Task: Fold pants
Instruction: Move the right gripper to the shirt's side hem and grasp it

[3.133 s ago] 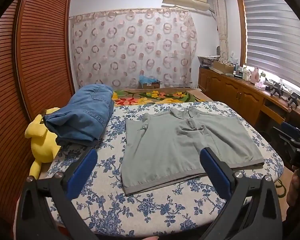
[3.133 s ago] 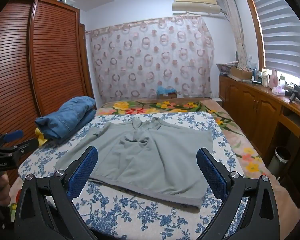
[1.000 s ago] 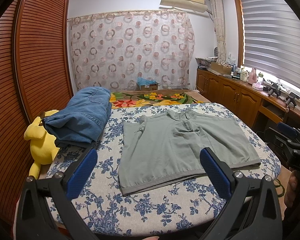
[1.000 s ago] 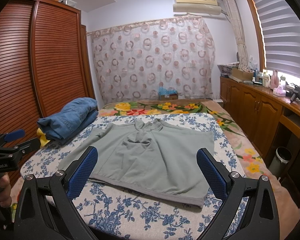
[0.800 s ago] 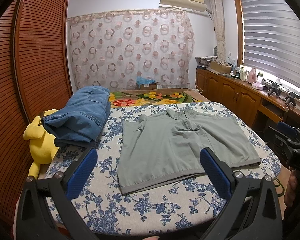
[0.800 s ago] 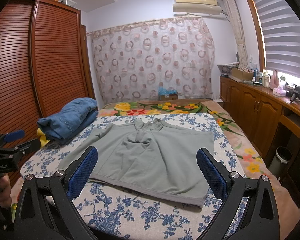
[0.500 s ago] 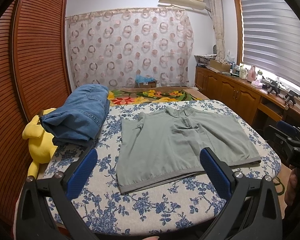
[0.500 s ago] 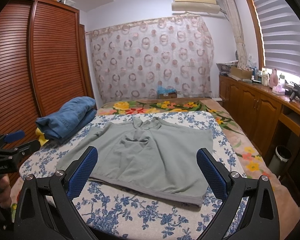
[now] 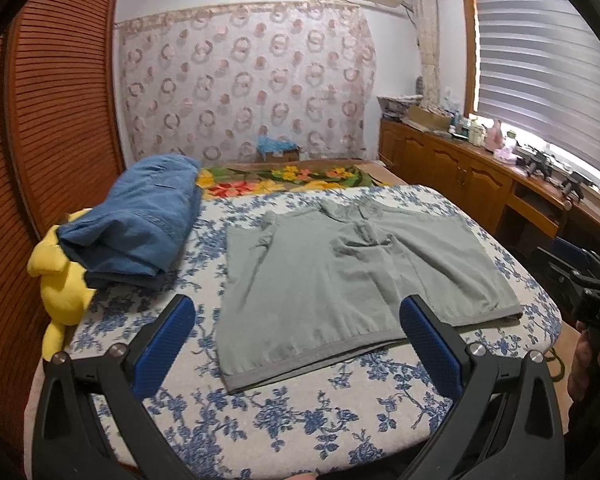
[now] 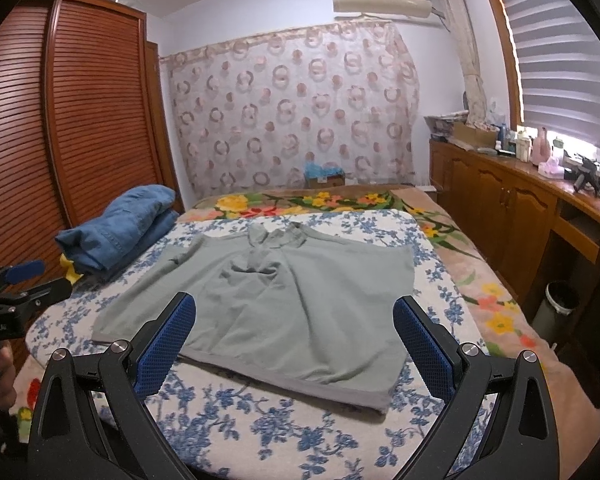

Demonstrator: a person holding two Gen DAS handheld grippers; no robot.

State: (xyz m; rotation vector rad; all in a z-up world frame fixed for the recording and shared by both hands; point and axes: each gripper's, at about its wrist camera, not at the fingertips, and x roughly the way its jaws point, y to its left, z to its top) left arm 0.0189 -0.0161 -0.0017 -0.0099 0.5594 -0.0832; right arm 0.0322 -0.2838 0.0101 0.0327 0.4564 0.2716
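Note:
A grey-green garment [image 9: 352,276] lies spread flat on the blue-flowered board [image 9: 300,412], hem towards me; it also shows in the right wrist view [image 10: 284,304]. Folded blue jeans [image 9: 140,228] sit at the board's back left, also in the right wrist view [image 10: 120,236]. My left gripper [image 9: 296,344] is open and empty, held above the near edge at the garment's left hem. My right gripper [image 10: 292,340] is open and empty, above the near edge at the hem's right half. Each gripper shows at the edge of the other's view.
A yellow plush toy [image 9: 60,280] lies left of the jeans against the wooden wardrobe doors [image 9: 56,120]. A floral bedspread [image 10: 320,204] lies behind the board. Wooden cabinets [image 10: 520,216] with bottles run along the right wall. A bin [image 10: 560,304] stands on the floor at right.
Both grippers have drifted slightly, the left view shifting a little left and lower. Both stay open and empty. The garment has not moved.

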